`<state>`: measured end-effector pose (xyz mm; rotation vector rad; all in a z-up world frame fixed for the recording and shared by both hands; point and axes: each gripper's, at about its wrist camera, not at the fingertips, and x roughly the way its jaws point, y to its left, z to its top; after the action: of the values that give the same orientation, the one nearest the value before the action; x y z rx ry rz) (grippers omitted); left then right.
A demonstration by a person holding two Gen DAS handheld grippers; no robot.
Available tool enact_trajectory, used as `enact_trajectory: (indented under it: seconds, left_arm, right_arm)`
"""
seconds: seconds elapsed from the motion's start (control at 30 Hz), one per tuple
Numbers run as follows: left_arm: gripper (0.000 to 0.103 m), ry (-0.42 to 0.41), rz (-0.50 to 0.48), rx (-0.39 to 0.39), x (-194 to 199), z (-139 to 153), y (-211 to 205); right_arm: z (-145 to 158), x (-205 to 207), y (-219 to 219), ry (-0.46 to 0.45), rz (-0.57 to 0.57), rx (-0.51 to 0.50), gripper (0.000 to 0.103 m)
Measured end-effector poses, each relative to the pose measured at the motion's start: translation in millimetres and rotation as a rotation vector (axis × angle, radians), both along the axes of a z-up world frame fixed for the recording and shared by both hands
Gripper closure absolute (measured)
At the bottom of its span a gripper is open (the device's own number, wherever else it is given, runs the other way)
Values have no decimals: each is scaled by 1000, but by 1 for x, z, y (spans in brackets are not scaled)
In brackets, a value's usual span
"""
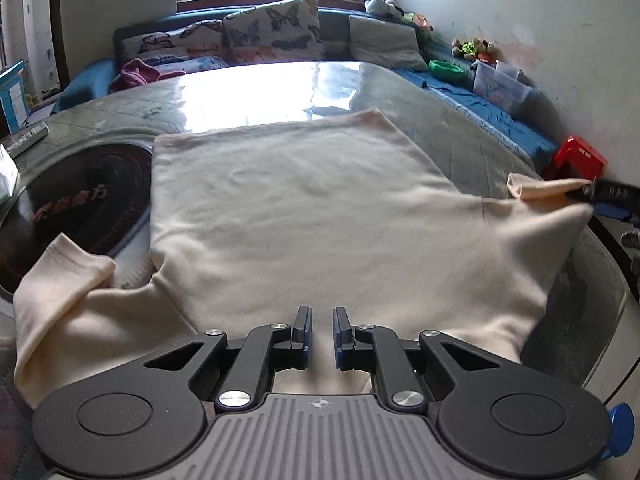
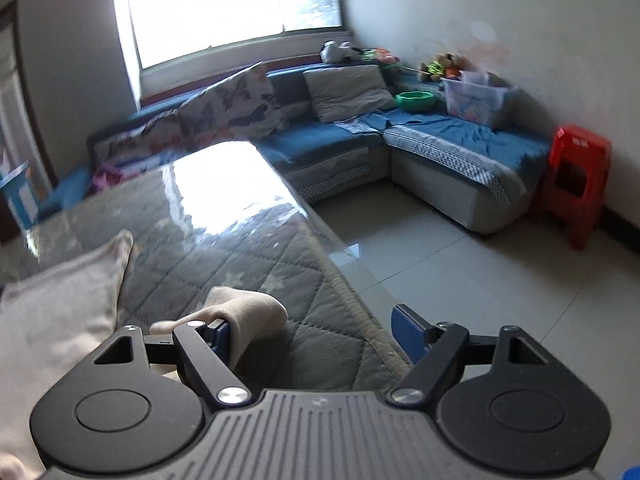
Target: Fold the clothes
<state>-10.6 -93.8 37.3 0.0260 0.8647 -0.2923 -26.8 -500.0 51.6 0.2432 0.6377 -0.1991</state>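
Nearby, red stool (image 2: 576,184) beside sofa (image 2: 420,152).

A home living room is shown. Ahead of the fingers, a blue corner sofa (image 2: 440,136) is seen along two walls, with butterfly-print cushions (image 1: 276,28) propped beneath a bright window (image 2: 224,4). Soft toys (image 2: 440,66) and a clear storage box (image 2: 476,100) are piled at the sofa's far end. A red plastic stool (image 2: 576,184) is set on the tiled floor (image 2: 460,272), right of the glass-topped worktop (image 2: 224,216).
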Motion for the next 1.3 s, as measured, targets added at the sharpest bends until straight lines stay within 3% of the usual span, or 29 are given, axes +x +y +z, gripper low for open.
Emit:
enact_trajectory:
  seconds: [0.1, 0.37, 0.6, 0.83, 1.1, 1.3]
  left_arm:
    - [87, -13, -13, 21, -3, -1, -3]
    - [86, -21, -17, 38, -5, 0, -6]
    - [86, -30, -20, 57, -6, -2, -9]
    - [86, -35, -21, 58, -6, -3, -8]
    - [86, -36, -33, 51, -6, -3, -6]
    - [85, -40, -40, 46, -8, -4, 1]
  right_arm:
    - [-5, -5, -13, -17, -27, 117, 23]
    - [-7, -2, -3, 5, -22, 19, 20]
    - [-9, -4, -21, -33, -117, 154, 19]
    - [-19, -17, -40, -56, -213, 222, 19]
    - [-20, -27, -47, -42, -241, 146, 19]
    - [-14, -17, -11, -19, -59, 10, 19]
